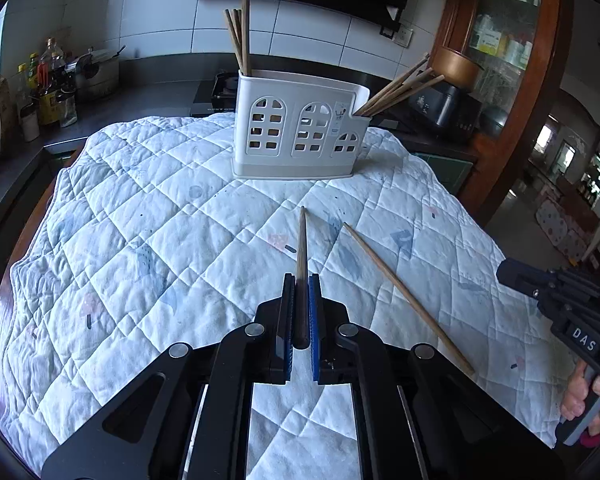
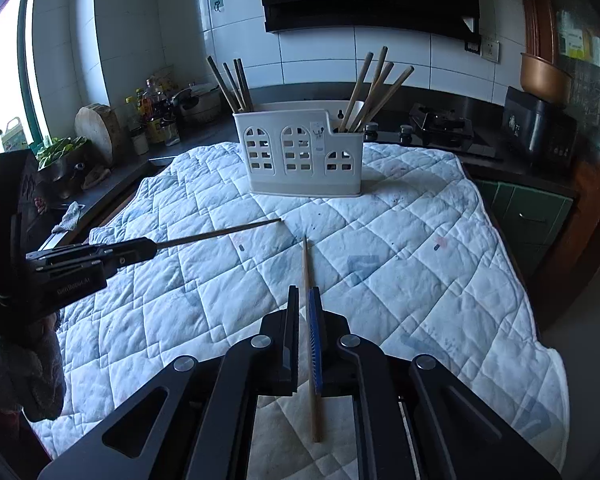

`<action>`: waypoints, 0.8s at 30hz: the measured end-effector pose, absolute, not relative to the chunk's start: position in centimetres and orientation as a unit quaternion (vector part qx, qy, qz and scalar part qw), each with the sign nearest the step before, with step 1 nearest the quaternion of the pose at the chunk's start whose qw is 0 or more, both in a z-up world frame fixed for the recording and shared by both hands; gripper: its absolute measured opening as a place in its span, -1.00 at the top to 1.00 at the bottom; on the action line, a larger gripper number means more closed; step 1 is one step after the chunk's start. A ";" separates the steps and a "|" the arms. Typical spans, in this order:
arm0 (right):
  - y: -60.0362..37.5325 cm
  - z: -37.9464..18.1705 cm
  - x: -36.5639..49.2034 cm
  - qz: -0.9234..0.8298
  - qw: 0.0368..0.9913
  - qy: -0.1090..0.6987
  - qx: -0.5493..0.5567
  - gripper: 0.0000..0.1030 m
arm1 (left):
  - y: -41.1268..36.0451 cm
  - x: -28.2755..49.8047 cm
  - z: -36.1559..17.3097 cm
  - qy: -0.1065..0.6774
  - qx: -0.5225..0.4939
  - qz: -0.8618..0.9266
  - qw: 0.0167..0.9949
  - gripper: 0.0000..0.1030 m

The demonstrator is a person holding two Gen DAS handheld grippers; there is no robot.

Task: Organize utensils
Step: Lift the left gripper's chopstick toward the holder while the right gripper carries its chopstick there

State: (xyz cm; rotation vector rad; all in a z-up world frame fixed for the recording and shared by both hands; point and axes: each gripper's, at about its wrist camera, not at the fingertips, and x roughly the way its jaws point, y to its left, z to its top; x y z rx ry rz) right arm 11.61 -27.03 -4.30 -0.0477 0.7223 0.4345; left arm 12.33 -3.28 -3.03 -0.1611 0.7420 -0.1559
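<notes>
A white utensil holder [image 1: 300, 132] with arched cut-outs stands at the far side of the quilted cloth [image 1: 160, 240]; it also shows in the right wrist view [image 2: 300, 156]. Several chopsticks stand in its left [image 1: 239, 36] and right [image 1: 400, 90] compartments. My left gripper [image 1: 301, 280] is shut on a dark chopstick [image 1: 301, 248] that points toward the holder. A light chopstick [image 1: 404, 296] lies on the cloth to its right. In the right wrist view, my right gripper [image 2: 303, 294] has its jaws close around that light chopstick [image 2: 309, 320], which lies on the cloth. The left gripper [image 2: 132, 250] with its dark chopstick [image 2: 220, 233] shows at left.
A kitchen counter with bottles [image 2: 156, 112], a wooden block [image 2: 98, 128] and a gas stove [image 2: 440, 124] runs behind the table. A wooden cabinet [image 1: 512, 60] stands at right. The cloth's edges drop off at left and right.
</notes>
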 end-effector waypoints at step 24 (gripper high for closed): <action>-27.3 -10.0 10.4 0.195 0.895 0.400 -0.040 0.87 | -1.3 11.9 -3.3 0.344 -0.101 -0.080 0.930 0.90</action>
